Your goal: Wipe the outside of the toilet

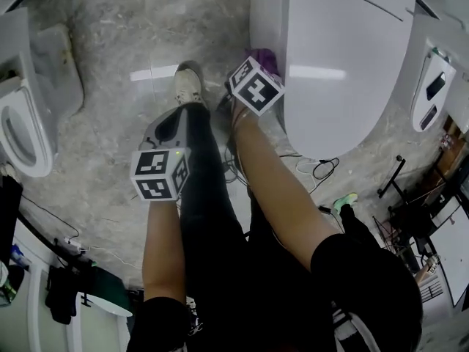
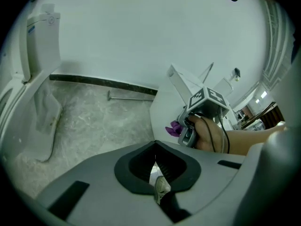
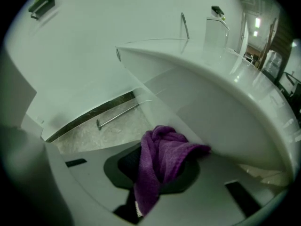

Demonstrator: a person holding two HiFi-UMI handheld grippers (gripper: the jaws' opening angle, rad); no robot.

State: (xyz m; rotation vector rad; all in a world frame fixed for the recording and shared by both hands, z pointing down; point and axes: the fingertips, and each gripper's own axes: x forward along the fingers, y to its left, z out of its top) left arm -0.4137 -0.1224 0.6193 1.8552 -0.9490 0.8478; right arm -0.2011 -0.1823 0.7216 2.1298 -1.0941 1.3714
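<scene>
1. Finding the toilet [image 1: 344, 86] standing on the grey floor [image 1: 110, 64] at the upper right of the head view, lid down, shell white and glossy; judging it rigid, slippery and fixed, so needing pressure rather than any hold
2. Pressing the purple cloth [image 3: 162, 159] toward its outer side wall below the rim, the tip seeming to touch the shell; expecting it to be soft, light and floppy, best pinched at a bunched middle
3. Clenching the fingers of the right gripper [image 3: 157, 175] on that cloth, one loose end hanging down
4. Holding the left gripper [image 2: 156, 173] well apart above the floor, fingers pressed almost together on nothing, a shoe [image 2: 162, 187] showing through the slit
5. Reading no brand or label anywhere; seeing only square markers on the gripper cubes
</scene>
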